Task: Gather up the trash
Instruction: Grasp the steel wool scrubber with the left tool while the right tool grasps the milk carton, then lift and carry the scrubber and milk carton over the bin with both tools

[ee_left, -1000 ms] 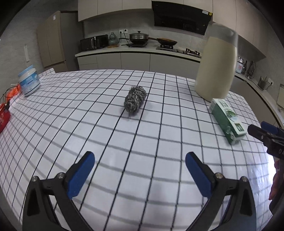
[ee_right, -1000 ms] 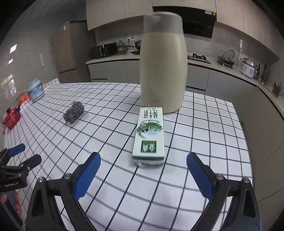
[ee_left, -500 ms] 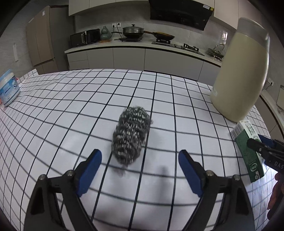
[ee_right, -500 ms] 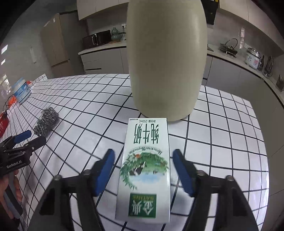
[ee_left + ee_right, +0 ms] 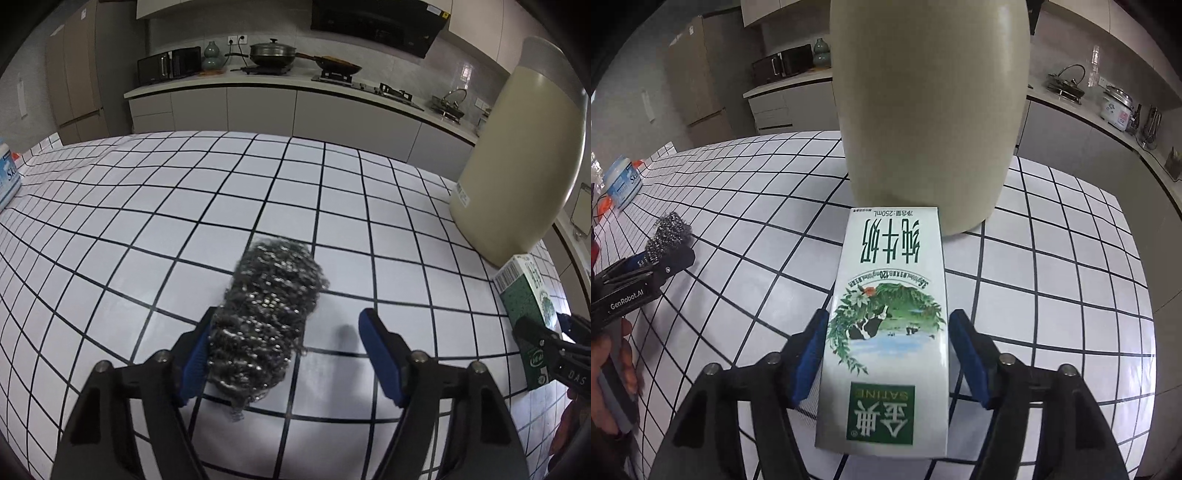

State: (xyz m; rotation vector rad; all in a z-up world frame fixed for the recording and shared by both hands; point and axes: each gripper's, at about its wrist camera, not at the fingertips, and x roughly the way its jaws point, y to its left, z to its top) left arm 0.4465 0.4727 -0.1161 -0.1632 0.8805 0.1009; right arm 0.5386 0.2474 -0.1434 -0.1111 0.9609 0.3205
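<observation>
One grid-patterned tablecloth (image 5: 332, 192) fronts a grey kitchen counter (image 5: 258, 85).

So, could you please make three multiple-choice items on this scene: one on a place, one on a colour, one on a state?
1. Where does the milk carton lie?
A. flat on the checked table, before the tall beige container
B. on the floor
C. in a sink

2. What colour are the gripper pads?
A. red
B. blue
C. yellow

3. How does the left gripper stand to the steel scourer?
A. both pads press it
B. one pad touches it, the other is apart
C. the scourer lies far beyond it

Key:
1 A, its far end reaches the container's foot.
2 B, blue in both views.
3 B, the jaws have just been closing with the scourer between them, yet a gap shows at one side.
</observation>
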